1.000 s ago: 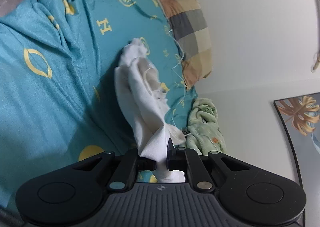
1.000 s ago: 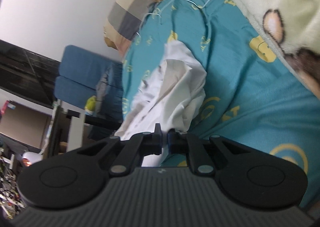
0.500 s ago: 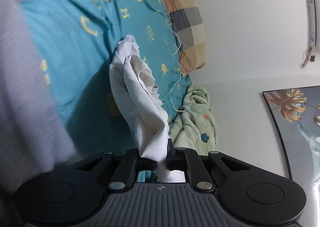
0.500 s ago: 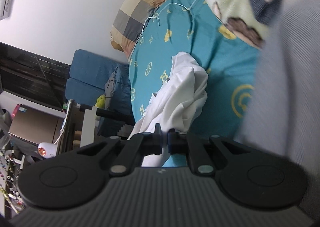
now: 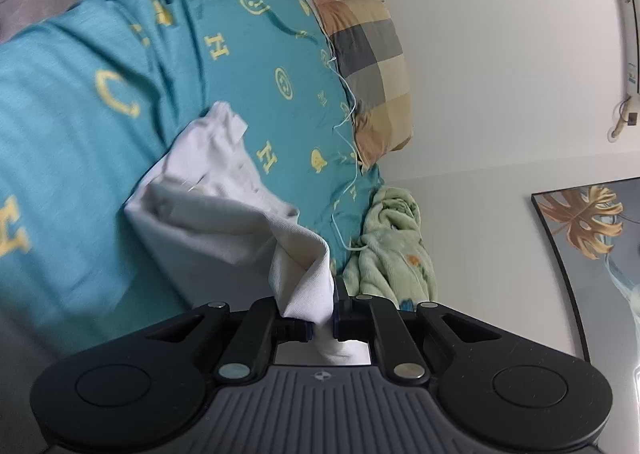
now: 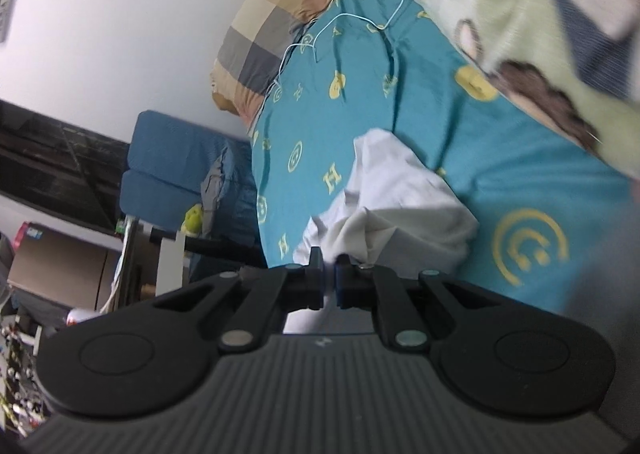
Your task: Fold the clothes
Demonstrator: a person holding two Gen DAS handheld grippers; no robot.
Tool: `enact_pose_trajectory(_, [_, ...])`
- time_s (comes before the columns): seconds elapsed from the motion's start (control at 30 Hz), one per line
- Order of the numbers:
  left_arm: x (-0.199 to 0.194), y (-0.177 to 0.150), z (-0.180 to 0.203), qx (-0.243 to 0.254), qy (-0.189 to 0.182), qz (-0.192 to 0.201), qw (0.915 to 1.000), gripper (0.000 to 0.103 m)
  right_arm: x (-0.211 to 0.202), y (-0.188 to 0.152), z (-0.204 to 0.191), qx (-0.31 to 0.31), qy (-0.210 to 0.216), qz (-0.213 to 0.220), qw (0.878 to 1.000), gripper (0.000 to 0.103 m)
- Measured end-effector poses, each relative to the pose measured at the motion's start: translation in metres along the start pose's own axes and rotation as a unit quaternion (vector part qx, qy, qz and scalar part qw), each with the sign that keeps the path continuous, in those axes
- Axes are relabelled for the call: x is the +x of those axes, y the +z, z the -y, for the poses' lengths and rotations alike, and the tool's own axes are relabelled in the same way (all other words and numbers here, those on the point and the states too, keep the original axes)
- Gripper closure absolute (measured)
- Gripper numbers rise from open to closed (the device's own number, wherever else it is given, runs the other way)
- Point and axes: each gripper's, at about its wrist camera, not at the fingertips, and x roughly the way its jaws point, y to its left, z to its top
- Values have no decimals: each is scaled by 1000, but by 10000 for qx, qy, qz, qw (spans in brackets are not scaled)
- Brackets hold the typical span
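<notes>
A white garment (image 5: 216,198) lies bunched on a teal bed sheet (image 5: 72,158) printed with yellow letters and faces. My left gripper (image 5: 322,320) is shut on a gathered edge of it, and the cloth runs from the jaws up to the left. In the right wrist view the same white garment (image 6: 404,210) spreads out ahead, and my right gripper (image 6: 330,282) is shut on another edge of it, with white cloth showing between and below the fingers. Both grippers hold the cloth just above the sheet.
A checked pillow (image 5: 368,66) lies at the head of the bed against a white wall. A pale green blanket (image 5: 396,250) is crumpled beside it. A blue sofa (image 6: 176,170) and cluttered shelves stand beyond the bed's edge. A thin white cable (image 6: 340,22) trails over the sheet.
The garment hung in a tall narrow bunch earlier; now it lies lower and spread wider across the sheet. A grey blurred shape that crossed both views half a second ago has gone.
</notes>
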Motion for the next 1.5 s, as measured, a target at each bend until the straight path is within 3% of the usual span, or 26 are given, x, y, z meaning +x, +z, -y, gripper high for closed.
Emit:
enact_pose_trajectory(0.23, [81,69,23,79,315,22,9995,94,83,57,-27,-7,-268,-52,9996,95])
enact_pose_trajectory(0.5, [184,137,-3,467,768,-217,9957,93,192,99,-9,16,-660,-189,9976,95])
enact_pose_trajectory(0.73, [238,150,-35,792,1060,-411,9904,93,253,111,29,15,-1056,-464,9933,94])
enact_pose_trajectory(0.87, [241,147,-30,993,1083,-382,9884,93,258,110,29,-202,-1119,-472,9924,94])
enact_pose_trajectory(0.97, [234,141,-19,1299,1126,-286,9847,85,251,105,22,-624,-982,-405,9924,92])
enact_pose_trajectory(1.13, [213,121,8,2098,1297,-86,9691,78,235,98,5,-1392,-713,-347,9871,91])
enact_pose_trajectory(1.2, [207,114,19,2389,1363,-35,9614,69,229,94,-5,-1756,-646,-323,9818,91])
enact_pose_trajectory(1.23, [205,111,23,2545,1403,-19,9568,66,228,92,-9,-1884,-623,-313,9796,87])
enact_pose_trajectory(1.3, [201,105,31,2872,1480,-5,9464,51,224,88,-17,-2137,-578,-291,9747,69])
enact_pose_trajectory(1.37, [201,98,38,3212,1618,51,9331,39,224,84,-22,-2329,-514,-237,9708,45])
enact_pose_trajectory(1.43, [203,92,44,3552,1775,122,9177,33,226,81,-27,-2538,-501,-204,9657,43])
enact_pose_trajectory(1.5, [209,88,45,3728,1851,63,9093,32,231,78,-32,-2763,-564,-191,9592,43])
